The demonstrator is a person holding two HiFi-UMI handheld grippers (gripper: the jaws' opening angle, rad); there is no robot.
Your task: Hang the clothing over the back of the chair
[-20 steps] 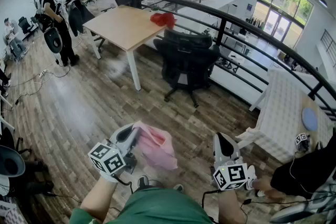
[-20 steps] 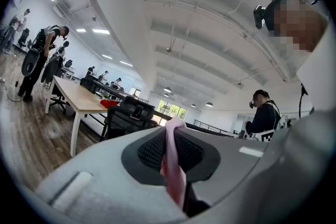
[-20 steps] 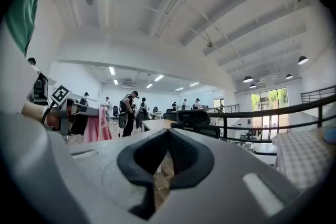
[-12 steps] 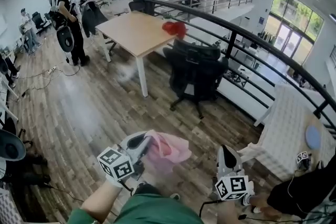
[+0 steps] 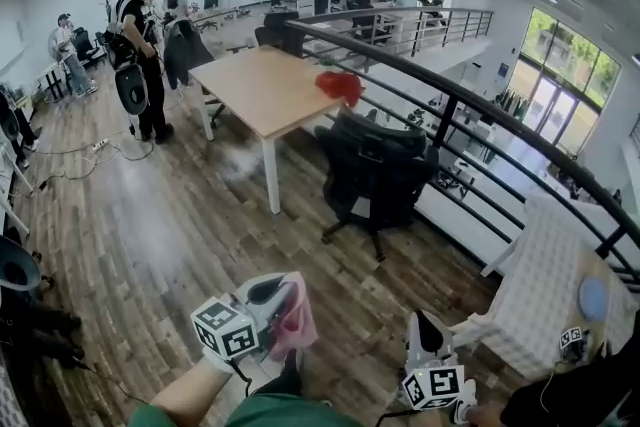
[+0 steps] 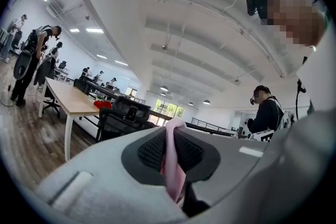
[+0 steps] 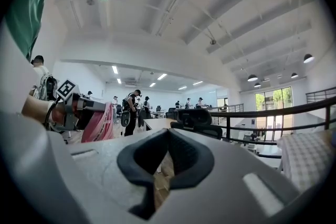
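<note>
A black office chair [image 5: 375, 170] stands ahead by the railing, its back towards me; it also shows as the black chair [image 6: 124, 112] in the left gripper view and the black chair [image 7: 197, 119] in the right gripper view. My left gripper [image 5: 278, 293] is low in the head view, shut on pink clothing [image 5: 294, 317] that hangs bunched from it. The pink cloth [image 6: 173, 165] is pinched between the dark pads of the left gripper [image 6: 170, 131]. My right gripper [image 5: 420, 325] is shut with nothing in it [image 7: 168, 134]. From the right gripper view the pink clothing [image 7: 100, 123] hangs at the left.
A wooden table [image 5: 262, 90] with a red thing [image 5: 341, 85] on its corner stands behind the chair. A black railing [image 5: 480, 110] runs along the right. People [image 5: 140, 45] stand at the back left. A white patterned cloth [image 5: 545, 285] covers something at the right.
The view has lifted and the chair and table look nearer. The pink clothing, spread out to the right before, now hangs bunched close to the left gripper. Both grippers sit lower in the picture.
</note>
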